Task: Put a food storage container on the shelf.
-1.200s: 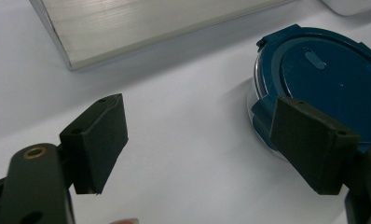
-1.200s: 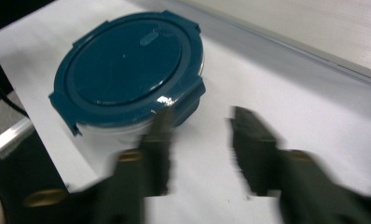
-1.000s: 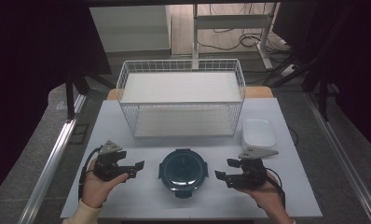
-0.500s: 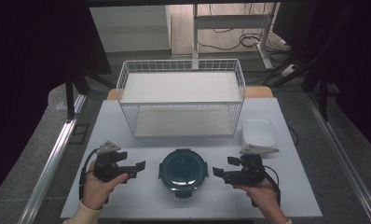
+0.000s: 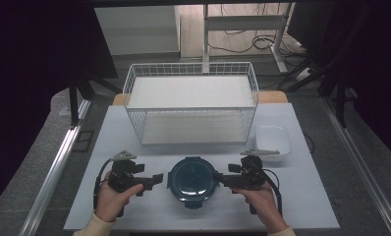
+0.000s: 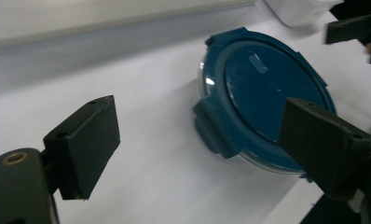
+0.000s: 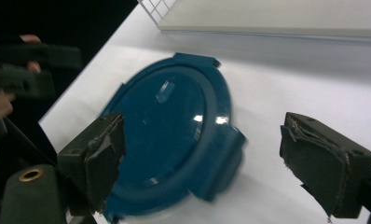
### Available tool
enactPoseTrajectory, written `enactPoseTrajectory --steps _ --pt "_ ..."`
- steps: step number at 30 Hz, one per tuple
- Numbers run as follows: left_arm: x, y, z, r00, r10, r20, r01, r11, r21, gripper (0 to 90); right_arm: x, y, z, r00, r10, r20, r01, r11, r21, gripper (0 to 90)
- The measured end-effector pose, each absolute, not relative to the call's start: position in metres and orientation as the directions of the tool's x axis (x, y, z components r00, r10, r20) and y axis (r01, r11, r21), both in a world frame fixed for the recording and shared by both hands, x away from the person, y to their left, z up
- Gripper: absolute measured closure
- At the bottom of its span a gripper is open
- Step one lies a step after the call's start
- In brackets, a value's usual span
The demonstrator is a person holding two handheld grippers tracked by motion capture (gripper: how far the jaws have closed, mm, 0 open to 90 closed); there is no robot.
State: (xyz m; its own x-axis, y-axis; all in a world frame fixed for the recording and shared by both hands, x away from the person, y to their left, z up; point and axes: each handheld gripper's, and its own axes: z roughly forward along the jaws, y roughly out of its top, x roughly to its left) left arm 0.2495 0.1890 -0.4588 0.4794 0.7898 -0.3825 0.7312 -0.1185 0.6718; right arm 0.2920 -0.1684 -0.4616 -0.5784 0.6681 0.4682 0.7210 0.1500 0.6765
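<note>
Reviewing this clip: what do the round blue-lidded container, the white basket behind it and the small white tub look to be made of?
Round container: its blue lid looks like moulded plastic, smooth and slightly glossy, with latch tabs; the clear base under it could be glass or plastic. Basket: thin wire grid, white-coated, probably metal. Small tub: smooth white, likely plastic, though too small to be sure.

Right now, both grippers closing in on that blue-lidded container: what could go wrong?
1. The container is round and sits free on the smooth table; an uneven squeeze from the left gripper and right gripper could likely slide or spin it.
2. Both jaw pairs are open near the lid's latch tabs; catching one might pop it.
</note>
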Motion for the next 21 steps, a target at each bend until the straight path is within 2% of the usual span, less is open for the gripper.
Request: enactPoseTrajectory --steps 2,7,21 --pt "0.252 0.186 -0.462 0.472 0.773 -0.425 0.749 -0.098 0.655 12.2 0.298 -0.156 -0.462 -0.570 0.669 0.477 0.731 0.148 0.666 12.9" --pt "0.255 0.183 -0.467 0.463 0.770 -0.439 0.766 -0.098 0.636 12.8 0.300 -0.144 -0.462 -0.586 0.670 0.456 0.724 0.179 0.667 11.6" --pt "0.263 0.177 -0.483 0.408 0.732 -0.546 0.814 -0.021 0.580 10.1 0.300 -0.155 -0.472 -0.572 0.665 0.480 0.750 0.188 0.634 9.4"
